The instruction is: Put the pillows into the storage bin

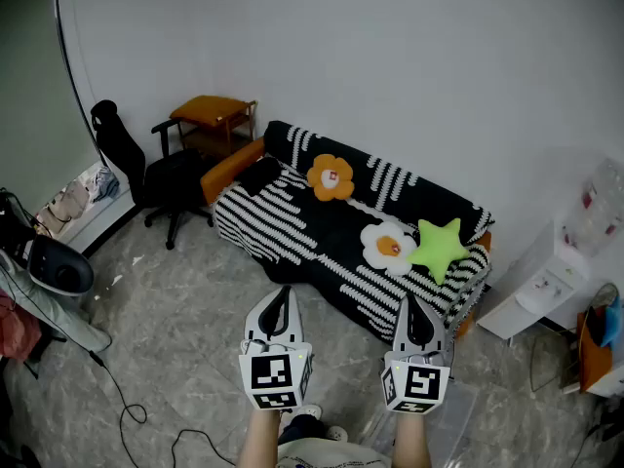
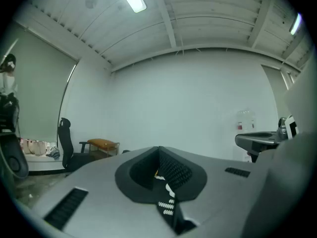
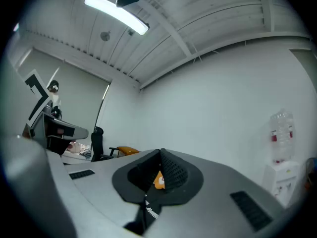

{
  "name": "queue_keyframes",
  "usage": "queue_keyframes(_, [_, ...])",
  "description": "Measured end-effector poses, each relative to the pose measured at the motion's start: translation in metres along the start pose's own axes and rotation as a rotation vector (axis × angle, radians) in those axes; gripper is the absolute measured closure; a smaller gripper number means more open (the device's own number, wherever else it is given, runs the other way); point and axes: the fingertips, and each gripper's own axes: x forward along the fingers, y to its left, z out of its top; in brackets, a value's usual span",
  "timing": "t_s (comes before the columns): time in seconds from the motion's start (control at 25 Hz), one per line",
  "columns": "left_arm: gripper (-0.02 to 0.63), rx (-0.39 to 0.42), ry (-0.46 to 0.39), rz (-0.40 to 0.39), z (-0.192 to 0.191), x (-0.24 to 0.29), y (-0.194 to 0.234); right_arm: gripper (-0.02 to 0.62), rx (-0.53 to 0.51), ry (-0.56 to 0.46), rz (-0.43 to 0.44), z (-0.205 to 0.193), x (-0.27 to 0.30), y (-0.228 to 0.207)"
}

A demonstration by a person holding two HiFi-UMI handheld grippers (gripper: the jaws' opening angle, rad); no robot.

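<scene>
All three pillows lie on the striped sofa [image 1: 283, 230]: an orange flower pillow [image 1: 331, 176], a fried-egg pillow [image 1: 387, 246] and a green star pillow [image 1: 438, 248] touching it. The clear storage bin [image 1: 453, 422] sits on the floor beneath the right gripper [image 1: 411, 301]; I cannot tell its contents. The left gripper [image 1: 283, 292] and the right gripper both have their jaws together, holding nothing.

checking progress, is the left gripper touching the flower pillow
Apart. Head view shows striped sofa cover between the left gripper and the flower pillow.

Plain office lounge: striped sofa [image 1: 283, 224], office chair [image 1: 164, 177], water dispenser [image 1: 548, 283]
</scene>
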Motion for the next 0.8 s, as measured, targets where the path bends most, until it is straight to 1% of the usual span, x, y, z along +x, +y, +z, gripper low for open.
queue_keyframes(0.32, [0.592, -0.007, 0.006, 0.007, -0.001, 0.007, 0.010, 0.583, -0.001, 0.002, 0.000, -0.001, 0.010, 0.002])
queue_keyframes(0.6, [0.592, -0.014, 0.011, 0.006, -0.002, 0.027, 0.032, 0.581, 0.011, 0.010, 0.000, -0.004, 0.035, 0.014])
queue_keyframes(0.64, [0.592, -0.013, 0.012, 0.005, -0.002, 0.030, 0.035, 0.571, 0.013, 0.008, 0.007, -0.005, 0.040, 0.017])
queue_keyframes(0.72, [0.591, -0.009, 0.012, 0.005, -0.003, 0.037, 0.043, 0.455, 0.016, 0.010, 0.023, -0.007, 0.049, 0.023])
queue_keyframes(0.76, [0.592, -0.007, 0.012, 0.005, -0.004, 0.040, 0.048, 0.419, 0.016, 0.013, 0.025, -0.008, 0.053, 0.026])
queue_keyframes(0.8, [0.592, -0.005, 0.012, 0.004, -0.004, 0.043, 0.052, 0.400, 0.015, 0.014, 0.024, -0.009, 0.057, 0.030])
